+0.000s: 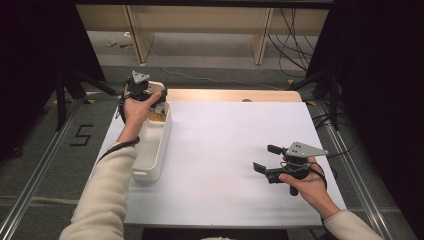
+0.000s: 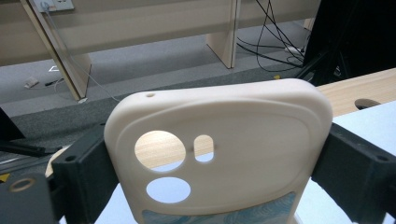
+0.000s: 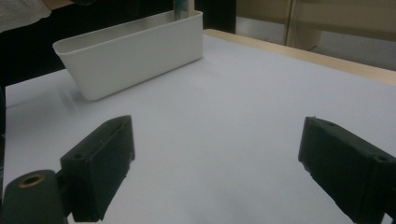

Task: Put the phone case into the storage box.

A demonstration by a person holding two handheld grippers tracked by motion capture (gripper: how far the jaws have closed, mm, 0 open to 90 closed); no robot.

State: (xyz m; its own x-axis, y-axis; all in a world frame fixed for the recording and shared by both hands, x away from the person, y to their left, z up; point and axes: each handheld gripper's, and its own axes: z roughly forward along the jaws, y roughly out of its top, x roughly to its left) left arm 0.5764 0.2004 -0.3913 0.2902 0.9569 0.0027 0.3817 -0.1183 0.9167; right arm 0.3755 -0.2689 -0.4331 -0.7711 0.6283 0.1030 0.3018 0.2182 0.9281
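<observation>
A cream phone case (image 2: 233,135) with round camera cut-outs and a blue patterned insert at its lower edge stands upright between the black jaws of my left gripper (image 1: 155,102). The jaws press on its two sides. That gripper is held over the far end of a long white bin (image 1: 150,170) at the table's left side. My right gripper (image 1: 266,158) hovers low over the white table top (image 1: 220,145) at the right, its jaws wide apart with nothing between them. In the right gripper view the bin (image 3: 135,51) lies ahead to the left of the right gripper (image 3: 215,163).
A wooden strip (image 1: 230,95) runs along the table's far edge, with a dark hole in it. Beyond it stand the legs of wooden furniture (image 1: 262,35), and cables (image 1: 295,45) lie on the grey floor. Dark stands flank both sides.
</observation>
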